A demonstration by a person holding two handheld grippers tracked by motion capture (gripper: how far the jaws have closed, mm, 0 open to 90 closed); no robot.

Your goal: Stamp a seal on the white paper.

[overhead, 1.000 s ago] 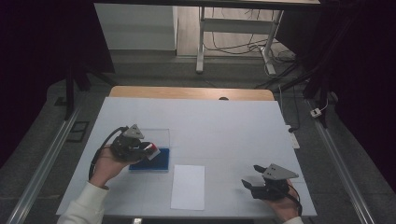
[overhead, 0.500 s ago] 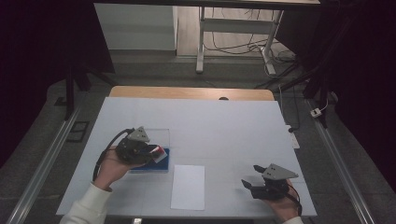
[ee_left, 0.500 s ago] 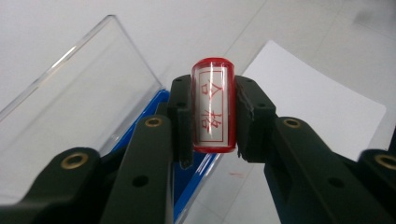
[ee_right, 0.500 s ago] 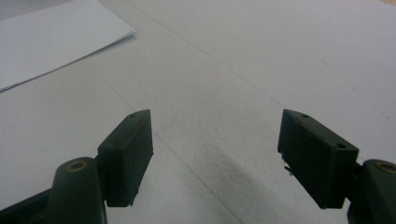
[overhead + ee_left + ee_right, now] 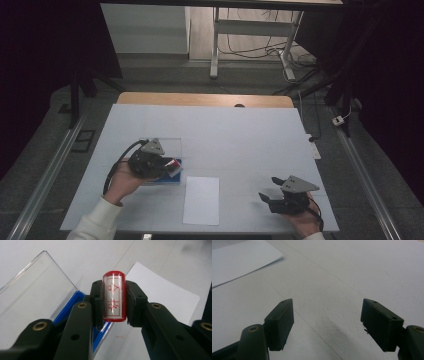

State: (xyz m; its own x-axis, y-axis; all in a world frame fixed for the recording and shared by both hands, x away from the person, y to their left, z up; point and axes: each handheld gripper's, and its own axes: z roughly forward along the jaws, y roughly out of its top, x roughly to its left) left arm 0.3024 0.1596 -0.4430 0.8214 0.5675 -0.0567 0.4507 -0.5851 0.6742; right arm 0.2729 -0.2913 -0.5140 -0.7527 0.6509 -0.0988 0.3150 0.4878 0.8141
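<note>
My left gripper (image 5: 113, 302) is shut on a red stamp (image 5: 114, 296), a clear red cylinder with red characters on a white face. It hangs over the right edge of a blue ink pad case (image 5: 75, 303) whose clear lid (image 5: 32, 290) stands open. In the high view the left gripper (image 5: 170, 167) holds the stamp (image 5: 174, 164) above the blue case (image 5: 167, 178). A white sheet of paper (image 5: 201, 199) lies just right of the case. My right gripper (image 5: 327, 322) is open above bare table, and stands at the front right (image 5: 265, 198) in the high view.
The white table top (image 5: 240, 135) spreads wide behind both grippers. A corner of the paper (image 5: 239, 260) shows at the upper left of the right gripper view. The table's front edge runs close under both hands.
The left gripper has moved right and a little toward the front, carrying the stamp from over the case toward the paper. The right gripper has stayed put.
</note>
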